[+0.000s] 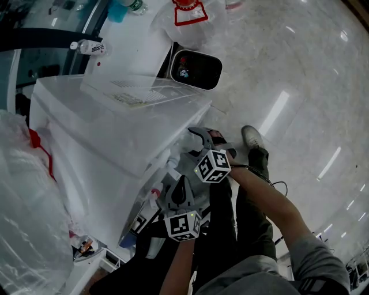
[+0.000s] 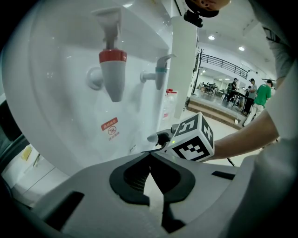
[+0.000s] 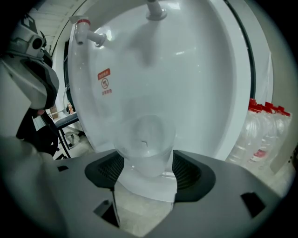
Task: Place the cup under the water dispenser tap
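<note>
Fingers of right gripper: spread wide, dark ribbed pads on either side of the cup, just beside its walls and not visibly squeezing it.

Cup: clear plastic, upright, mouth up, apparently empty. Standing on white ledge at foot of water dispenser, close against the front panel. Roughly in line below the tap seen at top of right gripper view.

Water dispenser: white, curved glossy front. Red tap at upper left of same view, well apart from cup. Small red label on panel between red tap and cup.

Fingers of left gripper: closed, tips meeting, nothing between them. Pointed at dispenser front below red tap. Marker cube of right gripper just beyond its tips in left gripper view.

Head view: both grippers low at dispenser front, right gripper further forward, left gripper nearer the person. Bare forearm running back from right gripper.

Surroundings:
- Large water bottles with red caps, standing on floor to right of dispenser.
- Pale glossy floor with streaks of reflected light.
- Shoe on floor, near right gripper in head view.
- Crumpled clear plastic bag at left edge of head view.
</note>
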### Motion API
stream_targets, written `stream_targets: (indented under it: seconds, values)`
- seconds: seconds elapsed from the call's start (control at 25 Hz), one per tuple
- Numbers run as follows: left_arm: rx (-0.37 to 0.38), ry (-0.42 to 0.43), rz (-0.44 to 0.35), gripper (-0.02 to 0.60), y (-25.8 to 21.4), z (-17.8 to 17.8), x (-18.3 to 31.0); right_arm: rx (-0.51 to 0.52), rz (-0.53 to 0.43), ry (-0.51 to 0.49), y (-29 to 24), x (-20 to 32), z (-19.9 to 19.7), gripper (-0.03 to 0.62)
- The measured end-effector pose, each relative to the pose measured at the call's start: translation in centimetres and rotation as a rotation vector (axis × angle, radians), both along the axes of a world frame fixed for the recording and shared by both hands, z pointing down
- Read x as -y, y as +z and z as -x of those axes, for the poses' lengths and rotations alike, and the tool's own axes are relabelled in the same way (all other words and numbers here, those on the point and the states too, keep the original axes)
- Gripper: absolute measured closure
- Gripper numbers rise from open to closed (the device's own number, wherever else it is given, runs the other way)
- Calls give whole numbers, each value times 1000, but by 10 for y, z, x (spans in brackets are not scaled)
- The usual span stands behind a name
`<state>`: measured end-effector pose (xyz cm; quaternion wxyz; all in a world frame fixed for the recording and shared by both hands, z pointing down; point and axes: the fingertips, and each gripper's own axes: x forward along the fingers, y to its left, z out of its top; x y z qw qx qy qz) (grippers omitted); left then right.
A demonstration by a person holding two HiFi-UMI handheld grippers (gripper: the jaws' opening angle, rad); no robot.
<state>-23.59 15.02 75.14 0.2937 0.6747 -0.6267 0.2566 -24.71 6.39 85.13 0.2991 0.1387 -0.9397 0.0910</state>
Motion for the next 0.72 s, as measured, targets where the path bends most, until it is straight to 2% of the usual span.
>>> stream_targets:
  seconds: [0.4,0.72]
  values:
    - [-2,1,-20,571,-12,0,12,-39,56,6,-10,-7,-32,279]
    - [-8,13,-49,571,-37,-12,17,-5,98,61,-51,-9,-58,281]
